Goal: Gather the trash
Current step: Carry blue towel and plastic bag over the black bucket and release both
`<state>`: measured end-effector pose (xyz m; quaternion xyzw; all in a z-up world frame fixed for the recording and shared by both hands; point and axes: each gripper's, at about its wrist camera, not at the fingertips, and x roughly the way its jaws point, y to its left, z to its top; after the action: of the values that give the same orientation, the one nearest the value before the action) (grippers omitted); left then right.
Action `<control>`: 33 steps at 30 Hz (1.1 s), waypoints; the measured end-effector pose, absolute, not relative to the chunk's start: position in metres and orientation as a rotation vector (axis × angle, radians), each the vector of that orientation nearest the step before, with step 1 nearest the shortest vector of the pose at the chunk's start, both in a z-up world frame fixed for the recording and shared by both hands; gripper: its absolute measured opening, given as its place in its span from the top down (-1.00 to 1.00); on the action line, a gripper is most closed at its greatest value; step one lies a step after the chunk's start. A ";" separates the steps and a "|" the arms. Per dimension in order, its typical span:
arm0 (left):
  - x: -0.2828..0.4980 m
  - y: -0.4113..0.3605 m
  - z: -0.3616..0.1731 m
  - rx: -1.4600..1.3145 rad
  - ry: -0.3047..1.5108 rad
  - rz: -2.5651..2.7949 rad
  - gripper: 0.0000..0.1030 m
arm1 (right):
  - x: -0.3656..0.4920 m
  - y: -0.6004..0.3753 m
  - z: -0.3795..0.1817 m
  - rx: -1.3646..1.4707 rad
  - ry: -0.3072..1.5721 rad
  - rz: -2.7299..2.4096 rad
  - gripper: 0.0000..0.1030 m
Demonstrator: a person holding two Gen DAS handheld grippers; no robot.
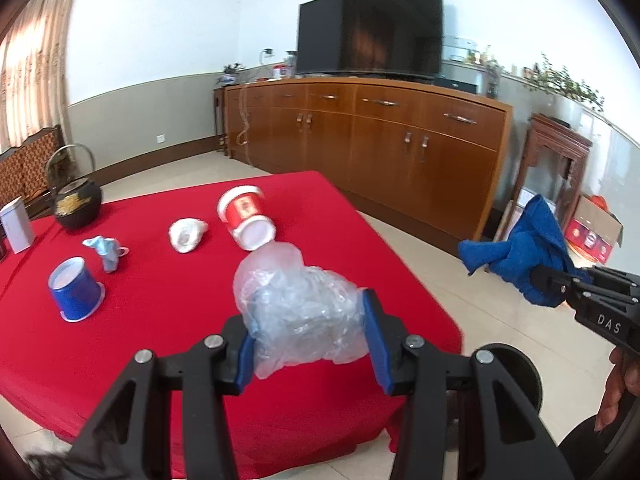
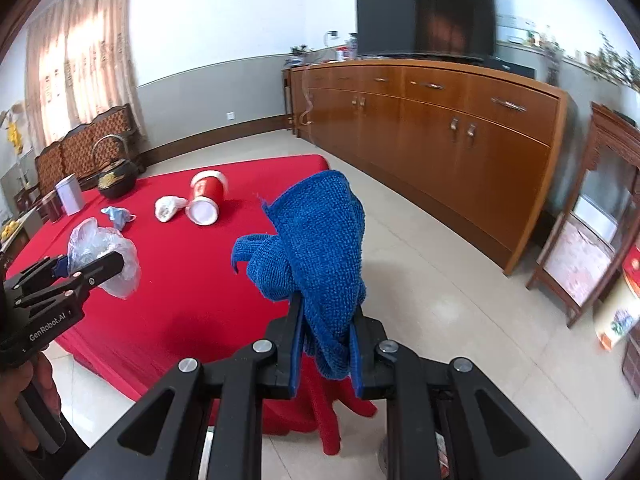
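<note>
The crumpled clear plastic bag (image 1: 298, 312) sits squarely between the blue pads of the left gripper (image 1: 310, 344), clenched on it and lifted clear of the red tablecloth (image 1: 160, 320). The bag bulges forward and upward past the fingertips, its long axis running roughly along the fingers; it is translucent, wrinkled and light, and looks likely to deform rather than slip.

Remaining litter lies ahead of the left gripper and to its left: a red paper cup (image 1: 245, 216) on its side with its base toward the claw, a white crumpled wad (image 1: 186, 234) just beside it, a blue face mask (image 1: 106, 252), and an inverted blue cup (image 1: 76, 290) nearest on the left. All lie closer to the left gripper than to the right.

The right gripper (image 2: 326, 344) is closed on a blue cloth (image 2: 316, 240), held off the table's right edge over the tiled floor (image 2: 440, 300).

No bin is visible in either view, so the drop direction cannot be judged. A dark teapot (image 1: 78, 204) and a pale tin (image 1: 16, 224) stand far left, probably not trash.
</note>
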<state>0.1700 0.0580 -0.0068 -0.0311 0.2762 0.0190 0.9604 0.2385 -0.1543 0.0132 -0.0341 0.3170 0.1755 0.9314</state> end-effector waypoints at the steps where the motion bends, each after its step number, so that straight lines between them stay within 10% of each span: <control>1: 0.170 0.051 -0.007 -0.060 0.557 0.024 0.07 | 0.236 -0.163 0.012 -0.062 0.654 0.343 0.61; 33: 0.187 -0.156 -0.059 0.073 0.697 -0.422 0.07 | 0.193 -0.358 -0.077 0.085 0.862 0.046 0.61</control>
<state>0.1870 -0.1556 -0.0593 0.0355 0.3387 -0.2052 0.9175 0.1926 -0.3585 -0.0774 0.0410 0.4177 0.0225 0.9074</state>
